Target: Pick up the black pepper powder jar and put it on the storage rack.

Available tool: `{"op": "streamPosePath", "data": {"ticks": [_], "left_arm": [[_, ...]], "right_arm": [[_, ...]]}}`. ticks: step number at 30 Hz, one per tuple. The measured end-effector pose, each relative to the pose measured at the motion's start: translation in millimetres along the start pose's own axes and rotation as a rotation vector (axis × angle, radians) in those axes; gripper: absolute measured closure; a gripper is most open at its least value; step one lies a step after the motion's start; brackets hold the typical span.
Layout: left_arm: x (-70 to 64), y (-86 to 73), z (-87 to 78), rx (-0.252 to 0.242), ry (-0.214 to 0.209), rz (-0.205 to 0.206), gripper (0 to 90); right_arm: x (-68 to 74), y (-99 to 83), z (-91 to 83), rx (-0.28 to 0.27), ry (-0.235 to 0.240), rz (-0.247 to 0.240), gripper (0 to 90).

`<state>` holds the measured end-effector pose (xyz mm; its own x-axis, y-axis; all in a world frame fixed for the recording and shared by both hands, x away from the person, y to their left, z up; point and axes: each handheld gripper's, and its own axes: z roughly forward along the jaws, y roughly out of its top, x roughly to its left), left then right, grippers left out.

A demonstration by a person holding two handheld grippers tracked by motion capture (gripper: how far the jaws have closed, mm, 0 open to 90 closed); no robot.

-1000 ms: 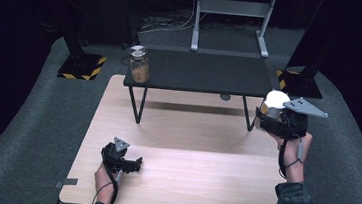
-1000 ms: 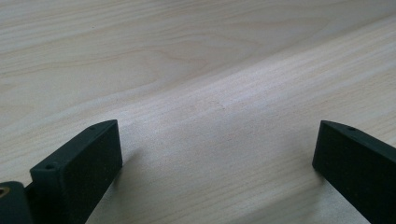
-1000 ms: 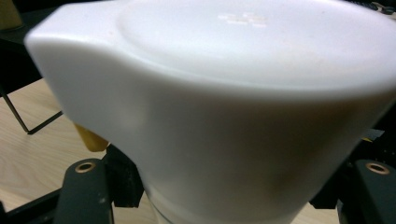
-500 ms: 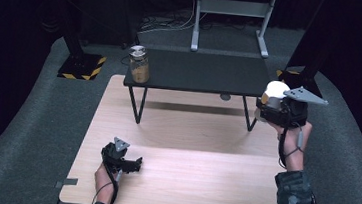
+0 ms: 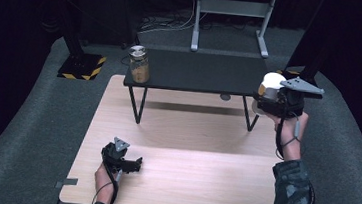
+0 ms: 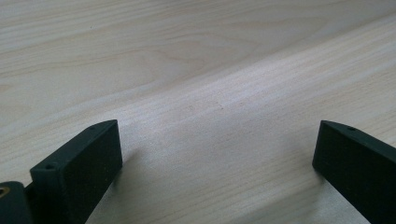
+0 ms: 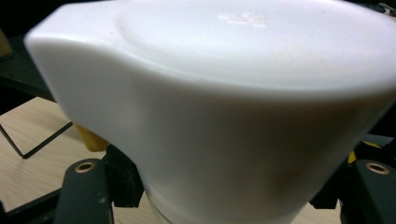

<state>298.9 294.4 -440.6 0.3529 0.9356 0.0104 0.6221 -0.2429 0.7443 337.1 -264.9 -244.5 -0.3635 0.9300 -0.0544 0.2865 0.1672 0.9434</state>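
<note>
Wooden counter (image 5: 205, 139): the light board that carries the whole scene; it lies directly under the left gripper and below the raised right gripper.

Black side table (image 5: 197, 71): a dark, thin-legged stand on the far part of the counter, its right end just beside the right gripper.

Right gripper (image 5: 270, 98): held up in the person's right hand (image 5: 289, 130) at the right end of the black side table, a grey three-cornered plate on top. Its fingers are closed around a white container (image 7: 224, 102), which sits between them with its broad closed top facing the right gripper view; a small yellow piece (image 7: 88, 137) shows at the container's lower left in that view.

Left gripper (image 5: 130, 163): resting low on the near left part of the counter, well apart from the right gripper. Its fingers (image 6: 79, 168) stand wide apart, with bare wood between them.

Glass jar (image 5: 139, 64): upright at the left end of the black side table, holding a brownish filling, far from both pairs of fingers.
</note>
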Motion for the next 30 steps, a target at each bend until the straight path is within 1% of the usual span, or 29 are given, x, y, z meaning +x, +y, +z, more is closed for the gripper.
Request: {"op": "streamPosePath", "data": {"ticks": [7, 16, 20, 26, 30], "left_arm": [[0.6, 0.2, 0.1, 0.001, -0.003, -0.002, 0.7], [0.9, 0.3, 0.1, 0.002, -0.004, 0.0, 0.7], [1.4, 0.4, 0.1, 0.003, -0.007, 0.002, 0.8], [1.7, 0.4, 0.1, 0.002, -0.009, 0.004, 0.8], [1.5, 0.2, 0.1, 0.001, -0.01, 0.006, 0.8]], "right_arm": [[-3.6, 9.3, 6.7, -0.004, -0.005, 0.001, 29.6], [-10.9, 23.0, 17.3, -0.009, -0.011, 0.018, 29.7], [-13.9, 28.2, 23.3, -0.011, -0.013, 0.033, 29.7], [-17.0, 35.9, 34.9, 0.002, -0.014, 0.04, 29.7], [-19.9, 41.7, 43.5, 0.015, -0.024, 0.048, 29.6]]}}
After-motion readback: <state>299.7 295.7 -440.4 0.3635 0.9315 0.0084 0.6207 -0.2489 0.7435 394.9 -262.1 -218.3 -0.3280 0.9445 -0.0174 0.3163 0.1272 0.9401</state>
